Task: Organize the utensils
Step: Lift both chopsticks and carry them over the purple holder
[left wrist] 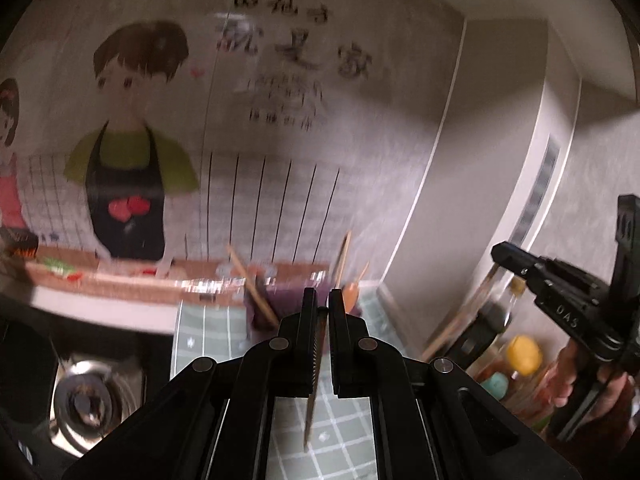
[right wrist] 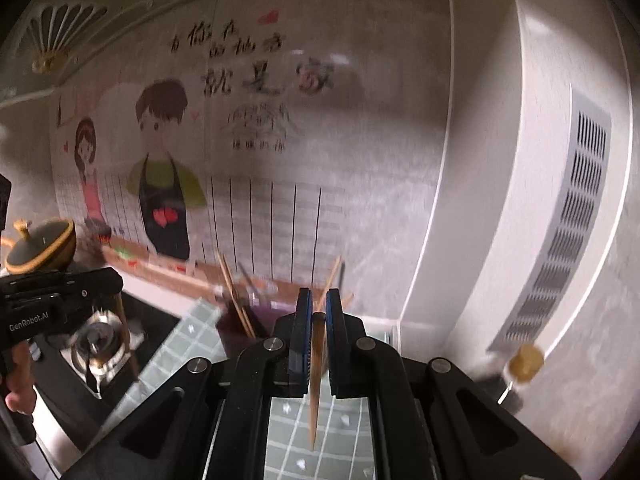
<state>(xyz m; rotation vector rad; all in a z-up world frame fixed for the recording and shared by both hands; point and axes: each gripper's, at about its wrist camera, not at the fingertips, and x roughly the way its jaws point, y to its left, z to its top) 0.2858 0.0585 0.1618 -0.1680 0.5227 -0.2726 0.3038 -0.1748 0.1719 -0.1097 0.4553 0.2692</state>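
Note:
My left gripper [left wrist: 323,296] is shut on a thin wooden chopstick [left wrist: 312,408] that hangs down between the jaws. My right gripper [right wrist: 318,300] is shut on another wooden chopstick [right wrist: 316,384], held the same way. Just beyond both stands a purple utensil holder [left wrist: 264,308] with several chopsticks sticking out; it also shows in the right wrist view [right wrist: 240,328]. The right gripper appears at the right of the left wrist view [left wrist: 508,256], the left gripper at the left of the right wrist view [right wrist: 116,280]. Both views are blurred.
A gas stove burner [left wrist: 86,396] lies at the lower left. Bottles and jars [left wrist: 520,356] stand at the right against a white appliance [right wrist: 520,200]. A green tiled mat [left wrist: 208,340] covers the counter. A lidded pot [right wrist: 40,248] sits at the left. A wall sticker is behind.

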